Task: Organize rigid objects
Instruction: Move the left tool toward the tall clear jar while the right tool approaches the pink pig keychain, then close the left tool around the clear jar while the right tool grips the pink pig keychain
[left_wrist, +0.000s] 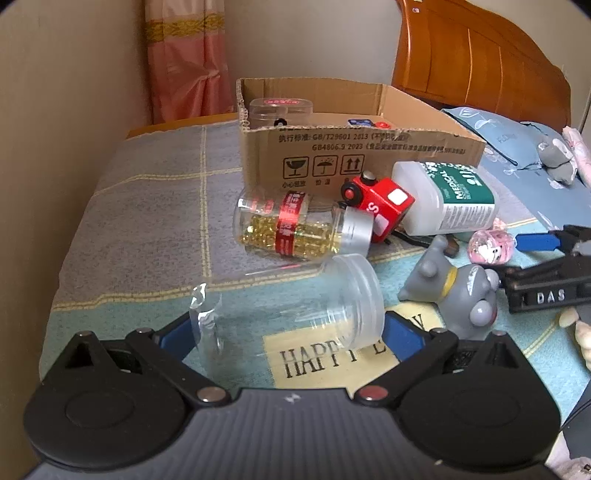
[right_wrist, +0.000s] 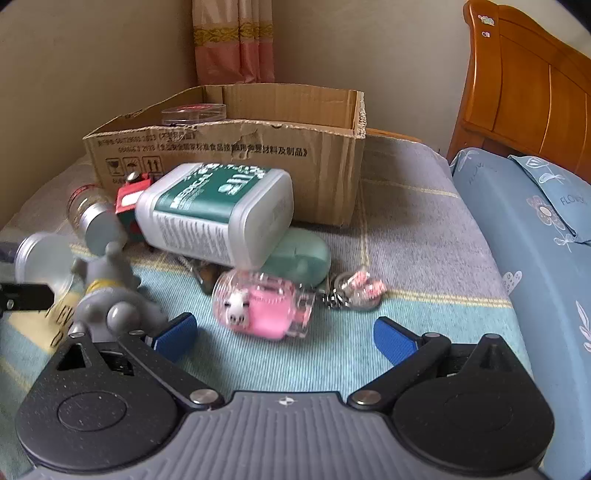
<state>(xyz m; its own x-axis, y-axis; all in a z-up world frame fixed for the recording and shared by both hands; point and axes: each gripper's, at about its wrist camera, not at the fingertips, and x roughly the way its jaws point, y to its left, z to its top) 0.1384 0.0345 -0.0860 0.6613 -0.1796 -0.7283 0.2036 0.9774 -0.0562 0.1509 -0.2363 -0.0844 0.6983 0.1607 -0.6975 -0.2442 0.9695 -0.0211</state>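
While the left wrist view looks across the bedspread (left_wrist: 147, 192), the left gripper (left_wrist: 291, 332) has its blue pads on either side of an empty clear jar (left_wrist: 295, 310); the jaws are wide apart, and whether the pads actually press the jar cannot be told. That jar lies on its side, long axis left to right, threaded mouth pointing right toward a grey toy figure (left_wrist: 458, 291). Beyond it a capsule bottle (left_wrist: 295, 229) lies likewise, silver cap to the right, touching a red toy train (left_wrist: 380, 206) before the cardboard box (left_wrist: 354, 155).

From the right wrist view, the right gripper (right_wrist: 286, 332) stands wide open and empty, just short of a pink pig trinket (right_wrist: 262, 306). Only this view shows the green case (right_wrist: 306, 258) under the white medical bottle (right_wrist: 218, 214) and the keychain (right_wrist: 354, 291) beside it.
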